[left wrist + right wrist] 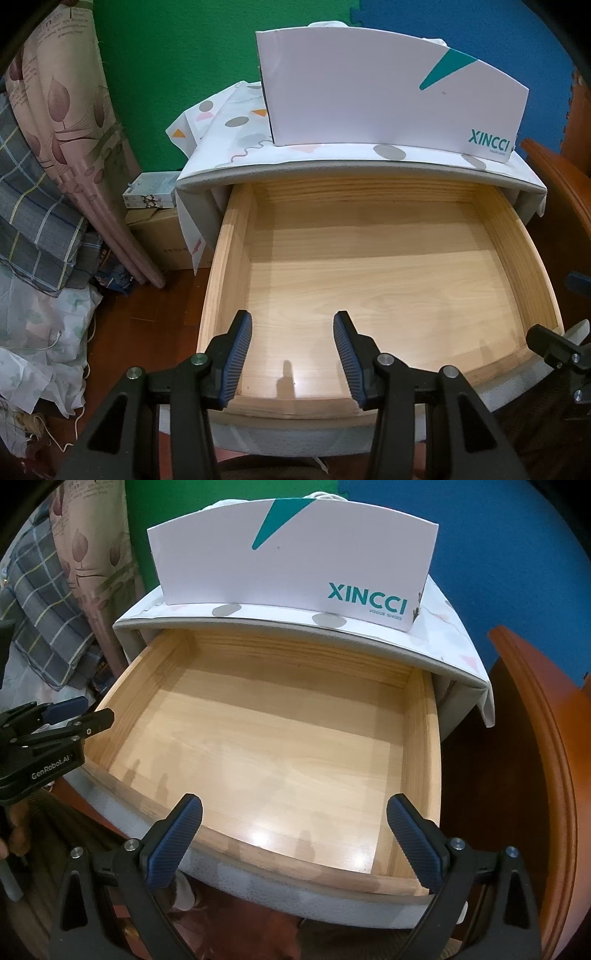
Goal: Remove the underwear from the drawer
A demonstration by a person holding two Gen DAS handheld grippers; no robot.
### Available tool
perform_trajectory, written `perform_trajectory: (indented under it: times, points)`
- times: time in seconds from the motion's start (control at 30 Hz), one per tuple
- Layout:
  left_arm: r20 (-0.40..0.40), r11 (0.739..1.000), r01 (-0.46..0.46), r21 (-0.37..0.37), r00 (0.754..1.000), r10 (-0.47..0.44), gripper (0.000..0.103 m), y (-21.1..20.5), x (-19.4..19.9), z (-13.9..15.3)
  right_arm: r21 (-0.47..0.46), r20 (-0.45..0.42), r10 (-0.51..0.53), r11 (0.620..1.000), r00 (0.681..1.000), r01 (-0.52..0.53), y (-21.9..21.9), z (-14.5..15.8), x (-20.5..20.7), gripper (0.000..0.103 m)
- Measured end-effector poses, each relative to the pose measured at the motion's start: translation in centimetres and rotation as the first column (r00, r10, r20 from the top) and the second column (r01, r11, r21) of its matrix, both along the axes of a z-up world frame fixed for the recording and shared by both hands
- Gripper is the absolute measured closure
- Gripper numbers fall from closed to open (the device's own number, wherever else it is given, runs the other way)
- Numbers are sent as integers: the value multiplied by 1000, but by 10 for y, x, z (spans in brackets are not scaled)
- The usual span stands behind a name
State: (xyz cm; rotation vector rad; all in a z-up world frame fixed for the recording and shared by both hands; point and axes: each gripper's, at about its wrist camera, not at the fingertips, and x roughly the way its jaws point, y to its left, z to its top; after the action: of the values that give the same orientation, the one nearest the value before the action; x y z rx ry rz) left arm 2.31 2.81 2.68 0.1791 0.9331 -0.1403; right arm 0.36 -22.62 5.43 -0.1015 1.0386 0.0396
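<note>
Looking down from both wrist views, we find the drawer pulled well out of the cabinet and its pale wooden floor bare — no underwear lies anywhere inside it, corner to corner. Our left claw hangs over the drawer's near edge with its blue pads spread apart and nothing between them; our right claw hovers over the front rim, jaws likewise spread wide and holding nothing. From the right wrist view the left claw shows again at the drawer's left side, apart from the wood.

As for the garment itself, we cannot place it with certainty. A bit of white cloth peeps above the white shoe box that stands on the cloth-covered cabinet top, and that may be where it sits — but too little shows to say so.

We judge the taking-out part finished, or nearly so: the drawer is vacant and both claws are free. What may remain, if anything, is shutting the drawer.
</note>
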Motion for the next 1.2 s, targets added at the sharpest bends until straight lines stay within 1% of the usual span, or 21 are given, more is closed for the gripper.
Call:
perform_trajectory:
  times: [1.2]
  points:
    - [-6,1000,7,-11,1000,-7,56,-3,0,-1,-19,-9,7,1000,1000,-8,4,-3,0,4]
